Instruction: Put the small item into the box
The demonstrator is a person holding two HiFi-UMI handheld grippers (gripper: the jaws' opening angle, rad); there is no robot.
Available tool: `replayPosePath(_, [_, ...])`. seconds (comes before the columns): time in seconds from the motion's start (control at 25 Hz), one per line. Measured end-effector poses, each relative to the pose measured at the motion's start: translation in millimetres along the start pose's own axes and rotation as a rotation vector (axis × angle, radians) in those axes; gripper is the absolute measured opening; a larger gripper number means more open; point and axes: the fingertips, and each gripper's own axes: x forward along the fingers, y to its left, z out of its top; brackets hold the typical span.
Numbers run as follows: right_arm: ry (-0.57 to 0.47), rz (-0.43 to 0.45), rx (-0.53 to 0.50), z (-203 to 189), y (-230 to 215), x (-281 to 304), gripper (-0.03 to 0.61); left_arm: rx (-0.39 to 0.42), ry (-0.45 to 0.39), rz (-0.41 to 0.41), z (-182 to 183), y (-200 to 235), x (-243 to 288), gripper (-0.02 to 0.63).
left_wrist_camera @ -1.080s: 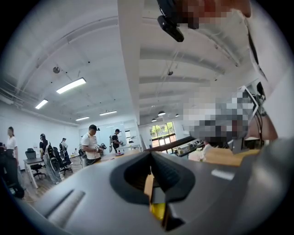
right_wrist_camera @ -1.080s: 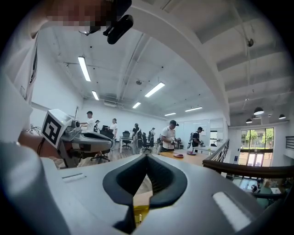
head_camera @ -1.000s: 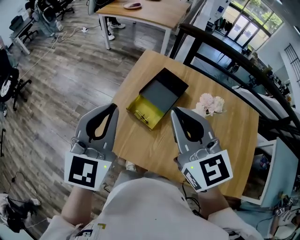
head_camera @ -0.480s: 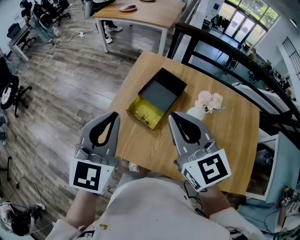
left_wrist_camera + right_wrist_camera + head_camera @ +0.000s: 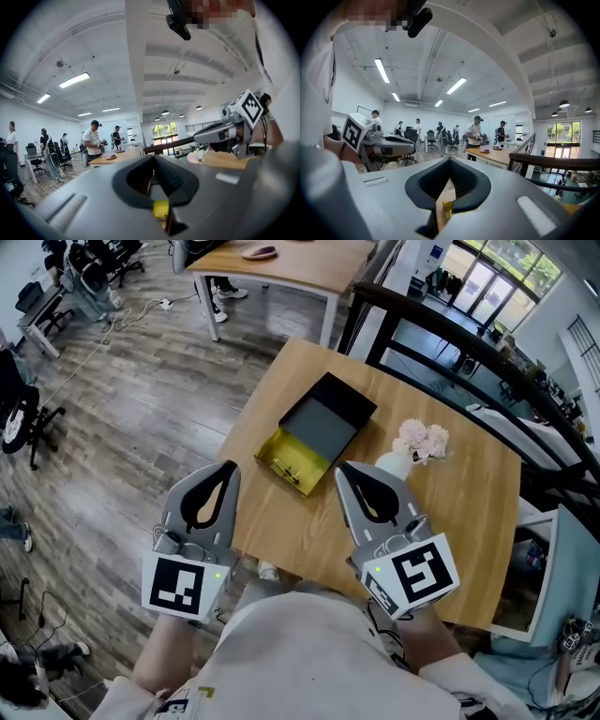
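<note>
An open black box (image 5: 325, 418) lies on the wooden table (image 5: 450, 512), and its yellow flap (image 5: 291, 463) faces me. A few thin small things lie on that flap, too small to tell. My left gripper (image 5: 229, 467) hovers shut at the table's near left edge, just left of the flap, with nothing in it. My right gripper (image 5: 341, 468) is shut and empty over the table, just right of the flap. In the left gripper view the left gripper (image 5: 153, 157) shows its jaws meeting at the tips. The right gripper (image 5: 449, 160) looks the same in its own view.
A white vase of pale pink flowers (image 5: 418, 443) stands right of the box, close to my right gripper. A dark railing (image 5: 469, 343) runs behind the table. Another table (image 5: 281, 259) stands further back. Several people (image 5: 476, 132) stand across the room.
Both grippers have barely shifted, the left one slightly to the right. The box and the flowers have not moved.
</note>
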Motion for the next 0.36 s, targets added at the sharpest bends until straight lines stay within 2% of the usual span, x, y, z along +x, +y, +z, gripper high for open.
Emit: replayPosePath(0.36, [0.0,-0.004,-0.001,-0.8,-1.0,0.1,0.0,-0.022,-0.013,0.016,1.7,4.2,-1.3,0.002])
